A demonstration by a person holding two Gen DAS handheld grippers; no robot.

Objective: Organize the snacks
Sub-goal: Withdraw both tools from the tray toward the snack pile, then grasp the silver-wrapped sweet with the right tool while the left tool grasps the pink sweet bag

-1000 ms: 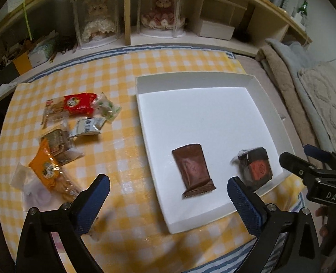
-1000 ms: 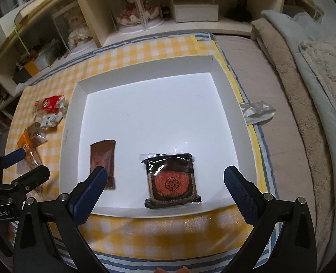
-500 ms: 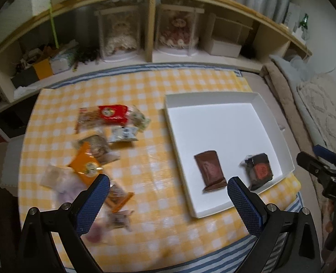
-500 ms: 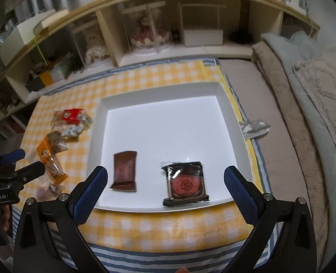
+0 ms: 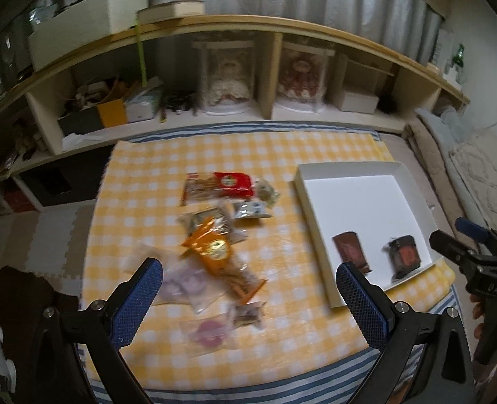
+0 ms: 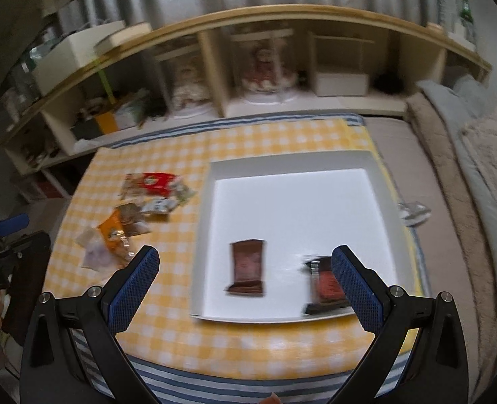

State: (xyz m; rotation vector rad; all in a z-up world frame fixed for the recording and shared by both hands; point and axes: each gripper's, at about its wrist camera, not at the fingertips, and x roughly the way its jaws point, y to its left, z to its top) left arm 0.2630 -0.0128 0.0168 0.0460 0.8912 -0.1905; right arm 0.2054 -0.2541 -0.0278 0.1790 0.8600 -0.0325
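Note:
A white tray (image 5: 363, 188) (image 6: 315, 165) lies on the right of the yellow checked cloth. In it lie a brown packet (image 5: 351, 250) (image 6: 248, 266) and a black-and-red packet (image 5: 404, 255) (image 6: 325, 282). Several loose snacks lie left of the tray: a red packet (image 5: 229, 181) (image 6: 154, 181), an orange packet (image 5: 214, 249) (image 6: 112, 230), a silver one (image 5: 250, 209) and pale pink ones (image 5: 187, 282). My left gripper (image 5: 248, 289) is open and empty, high above the snack pile. My right gripper (image 6: 245, 276) is open and empty, above the tray's near edge.
A low wooden shelf (image 5: 268, 67) with doll cases and boxes runs along the back. Bedding and blankets (image 6: 467, 168) lie to the right. A crumpled wrapper (image 6: 413, 210) lies just right of the tray. The cloth's striped edge (image 6: 248, 380) is nearest me.
Both grippers have risen and pulled back, so the whole table and shelf show. The left one has swung left over the loose snacks. Both stay open and empty.

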